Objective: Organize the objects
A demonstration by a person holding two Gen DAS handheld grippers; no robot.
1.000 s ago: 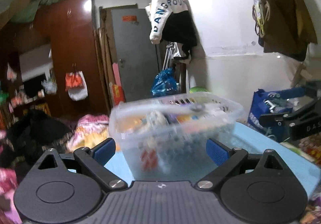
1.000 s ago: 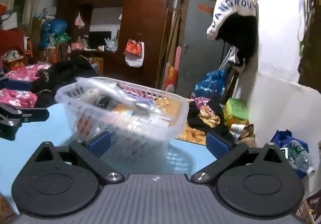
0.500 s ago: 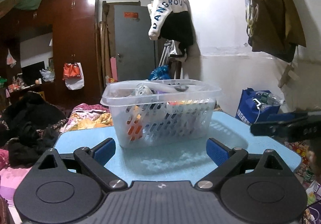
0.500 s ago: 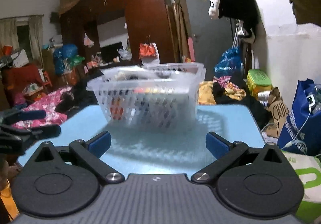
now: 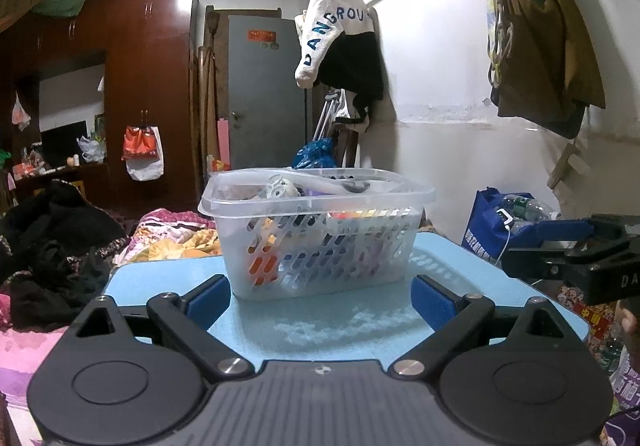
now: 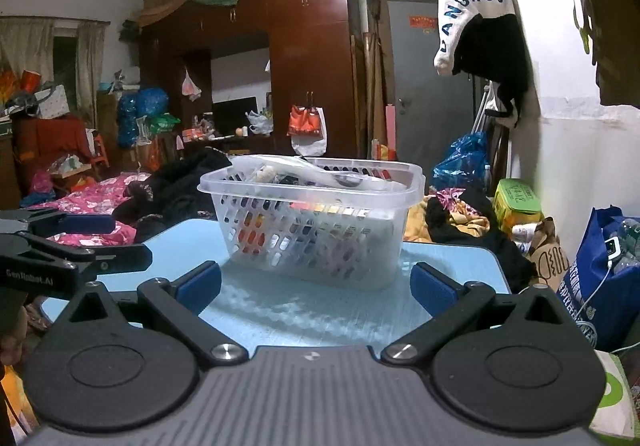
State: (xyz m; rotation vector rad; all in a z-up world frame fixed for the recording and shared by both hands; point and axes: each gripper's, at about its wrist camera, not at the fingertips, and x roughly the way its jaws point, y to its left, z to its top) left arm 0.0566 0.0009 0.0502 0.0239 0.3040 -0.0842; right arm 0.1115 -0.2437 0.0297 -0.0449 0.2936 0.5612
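Left wrist view: clear perforated basket [image 5: 320, 234] sits upright on the light blue desk [image 5: 340, 322], packed with mixed small items, a white spoon-like utensil [image 5: 320, 182] lying across the top at rim level. Contents too jumbled behind the slotted wall to name. Basket stands near the middle of the desk, likely so both claws can reach it from the near edge.

Left claw [image 5: 320, 298] is spread wide, nothing between the blue pads [image 5: 208, 298]; basket is ahead of it, centred between the fingers, not touching, with bare desk between pads and basket wall. Right claw seen from here at the basket's right [image 5: 560, 246], level with the basket base, off the desk edge.

Right wrist view: same basket [image 6: 312, 222], seen from its other near corner. Right claw [image 6: 316, 286] also wide apart and empty, basket ahead and just left of centre, close to the pads but apart from them. Left claw [image 6: 72, 246] shows to the basket's left, low, at desk height.

Judgement: both claws held low and level facing the basket, looks like either a two-sided approach or a pause with sorting mostly finished; no loose items visible on the desk around the basket.
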